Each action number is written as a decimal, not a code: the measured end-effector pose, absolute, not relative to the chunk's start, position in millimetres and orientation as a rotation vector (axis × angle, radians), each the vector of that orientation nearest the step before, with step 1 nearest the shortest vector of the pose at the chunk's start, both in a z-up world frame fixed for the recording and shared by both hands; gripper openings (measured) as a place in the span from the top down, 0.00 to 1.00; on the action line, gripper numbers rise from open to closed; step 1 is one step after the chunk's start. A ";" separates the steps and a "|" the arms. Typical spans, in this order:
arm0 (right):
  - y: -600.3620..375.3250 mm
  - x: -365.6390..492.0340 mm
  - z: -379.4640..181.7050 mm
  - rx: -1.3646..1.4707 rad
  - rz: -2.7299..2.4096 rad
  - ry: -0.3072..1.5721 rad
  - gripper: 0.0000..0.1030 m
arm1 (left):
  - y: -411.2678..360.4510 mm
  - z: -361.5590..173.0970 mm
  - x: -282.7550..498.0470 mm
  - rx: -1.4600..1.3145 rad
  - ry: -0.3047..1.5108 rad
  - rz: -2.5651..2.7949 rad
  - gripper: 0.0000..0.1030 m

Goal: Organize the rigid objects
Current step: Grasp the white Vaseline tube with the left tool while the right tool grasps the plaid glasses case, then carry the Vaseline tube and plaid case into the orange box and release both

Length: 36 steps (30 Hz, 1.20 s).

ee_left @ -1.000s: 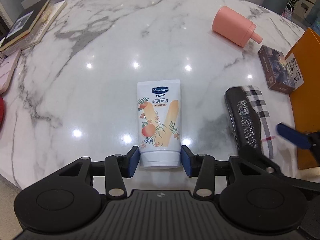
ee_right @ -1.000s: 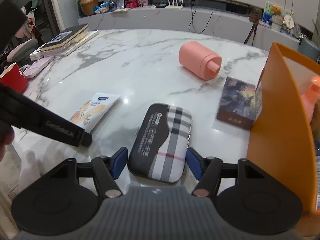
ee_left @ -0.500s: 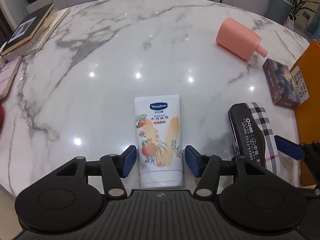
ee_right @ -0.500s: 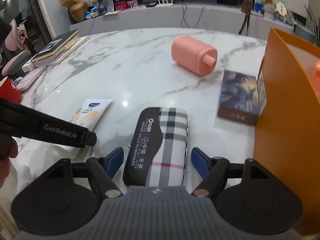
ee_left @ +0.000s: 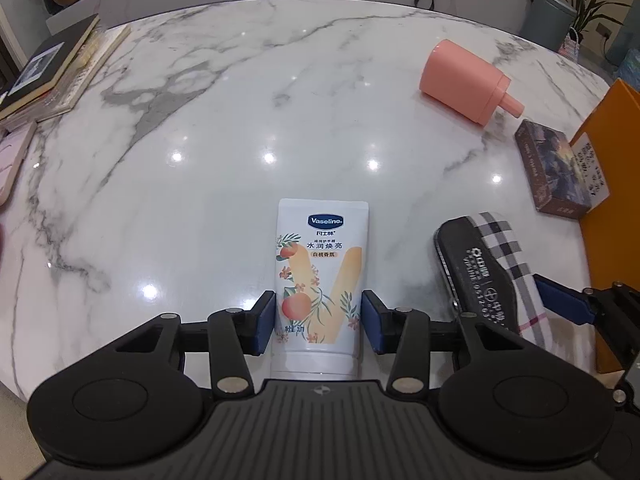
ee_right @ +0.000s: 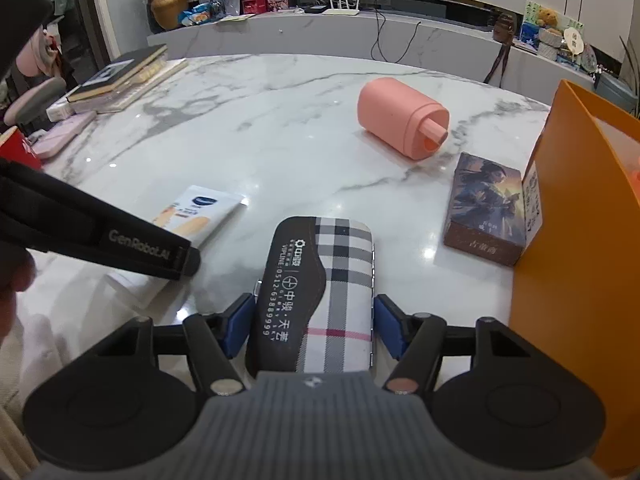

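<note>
A white Vaseline tube (ee_left: pixel 320 264) lies flat on the marble table (ee_left: pixel 224 128), cap toward me. My left gripper (ee_left: pixel 319 322) straddles its lower body; the jaws are closing and both blue pads touch the tube's sides. To its right lies a plaid and black case (ee_right: pixel 324 280), also lengthwise. My right gripper (ee_right: pixel 314 326) spans the case's near half, jaws closing, with the pads against both long edges. In the left wrist view one of the right gripper's blue fingers (ee_left: pixel 560 304) shows beside the case (ee_left: pixel 488 272). The tube (ee_right: pixel 200 216) is partly hidden in the right wrist view.
A pink bottle (ee_left: pixel 468 80) lies on its side at the far right. A dark card box (ee_left: pixel 552 172) rests against an orange box (ee_right: pixel 580 280) at the right edge. Stacked books (ee_left: pixel 48 72) sit at the far left, and the table's front edge is close below me.
My left gripper slid forward along the tube from the cap end, its jaws widening and then narrowing onto it. The right jaws narrowed around the case.
</note>
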State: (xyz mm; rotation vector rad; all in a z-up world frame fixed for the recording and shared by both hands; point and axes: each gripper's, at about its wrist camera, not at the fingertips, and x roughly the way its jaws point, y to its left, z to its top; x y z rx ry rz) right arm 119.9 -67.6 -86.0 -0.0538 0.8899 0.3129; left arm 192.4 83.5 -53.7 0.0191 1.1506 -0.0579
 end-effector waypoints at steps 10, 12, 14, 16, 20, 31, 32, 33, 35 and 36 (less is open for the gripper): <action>-64.0 105.0 -70.3 -0.103 0.345 0.798 0.38 | 86.1 -42.9 185.9 -0.041 1.139 -0.087 0.51; -62.6 101.4 -66.0 -0.122 0.354 0.788 0.38 | 83.0 -39.3 183.7 -0.027 1.130 -0.091 0.51; -62.5 97.7 -61.0 -0.132 0.361 0.788 0.38 | 77.0 -35.7 180.1 0.003 1.126 -0.106 0.51; -63.2 94.5 -55.6 -0.144 0.362 0.799 0.38 | 71.5 -32.4 176.2 0.016 1.126 -0.127 0.51; -69.1 87.2 -43.9 -0.160 0.352 0.813 0.38 | 65.1 -23.9 168.7 0.016 1.117 -0.138 0.51; -93.5 54.1 -3.4 -0.203 0.383 0.761 0.38 | 41.7 18.9 133.5 0.019 1.050 -0.182 0.51; -95.3 51.2 0.9 -0.208 0.390 0.753 0.38 | 39.6 24.4 130.8 0.020 1.045 -0.185 0.51; -97.2 48.5 5.6 -0.209 0.400 0.748 0.38 | 37.7 30.5 128.5 0.018 1.042 -0.190 0.51; -102.1 44.2 16.5 -0.210 0.409 0.744 0.38 | 34.0 41.2 125.3 0.014 1.039 -0.201 0.51; -105.3 42.3 21.8 -0.212 0.411 0.742 0.38 | 31.6 47.6 123.6 0.015 1.036 -0.208 0.51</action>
